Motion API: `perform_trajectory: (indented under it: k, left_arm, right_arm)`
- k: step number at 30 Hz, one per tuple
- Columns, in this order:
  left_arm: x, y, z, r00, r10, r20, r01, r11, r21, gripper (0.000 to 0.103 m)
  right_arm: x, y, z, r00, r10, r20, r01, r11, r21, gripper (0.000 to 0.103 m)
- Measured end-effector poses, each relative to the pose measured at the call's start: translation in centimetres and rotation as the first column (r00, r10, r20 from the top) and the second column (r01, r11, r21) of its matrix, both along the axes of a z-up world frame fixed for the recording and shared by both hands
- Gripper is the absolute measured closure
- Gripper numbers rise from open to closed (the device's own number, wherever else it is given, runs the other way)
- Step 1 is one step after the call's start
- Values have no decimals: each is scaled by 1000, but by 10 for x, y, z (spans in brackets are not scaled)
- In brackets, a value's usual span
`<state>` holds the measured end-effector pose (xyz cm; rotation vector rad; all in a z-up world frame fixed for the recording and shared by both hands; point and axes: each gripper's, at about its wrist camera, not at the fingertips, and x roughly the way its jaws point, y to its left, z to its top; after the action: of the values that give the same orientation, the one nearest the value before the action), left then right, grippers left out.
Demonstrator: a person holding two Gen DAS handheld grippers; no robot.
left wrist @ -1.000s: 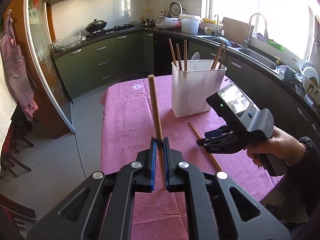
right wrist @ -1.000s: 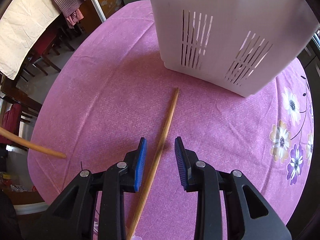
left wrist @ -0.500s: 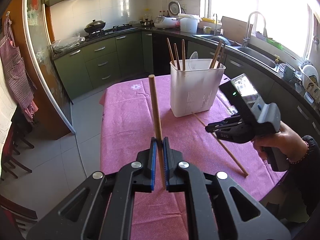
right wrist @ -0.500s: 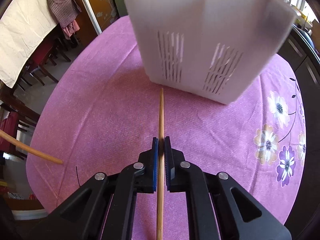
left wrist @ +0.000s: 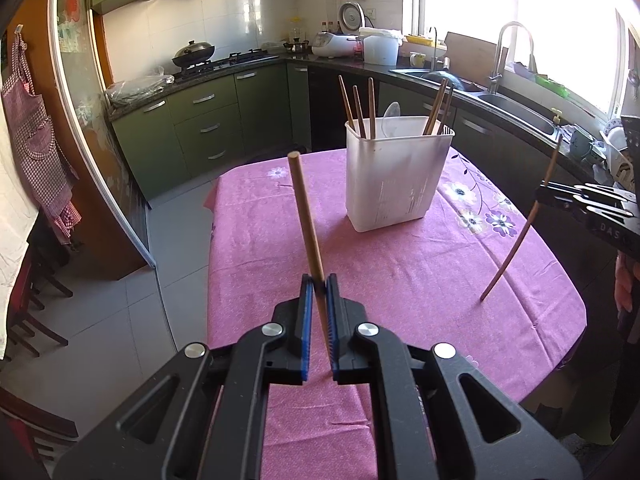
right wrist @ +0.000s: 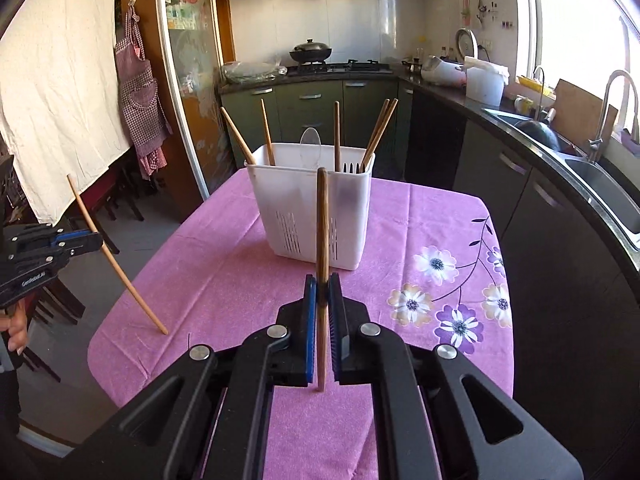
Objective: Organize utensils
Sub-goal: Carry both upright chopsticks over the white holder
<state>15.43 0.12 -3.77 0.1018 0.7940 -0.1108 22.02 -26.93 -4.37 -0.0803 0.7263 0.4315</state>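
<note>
The right gripper has closed on the chopstick that lay on the cloth and lifted it clear; a second ago its jaws stood open around it. It now holds the stick nearly upright, facing the bin. The left gripper has not shifted and is clenched on its own chopstick, tilted slightly left. Both sticks are off the table, near the white bin where other chopsticks and a spoon already stand. No loose utensil shows on the cloth, so dropping these two in looks like the remaining step.
</note>
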Motion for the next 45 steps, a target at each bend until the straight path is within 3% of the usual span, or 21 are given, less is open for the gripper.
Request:
perform_trajectory:
  k: [9, 32, 45]
  left_arm:
    - [-1, -3, 1, 1000, -8, 2, 8, 1000, 7, 96]
    - [7, -12, 5, 1000, -24, 3, 24, 1000, 18, 97]
    - [14, -30, 35, 997, -72, 32, 72, 997, 21, 97]
  right_arm:
    - [-28, -16, 6, 1000, -18, 25, 18, 1000, 13, 96]
    - [-25, -12, 8, 1000, 0, 20, 0, 1000, 16, 96]
    - [-23, -10, 40, 998, 20, 61, -22, 999, 32, 96]
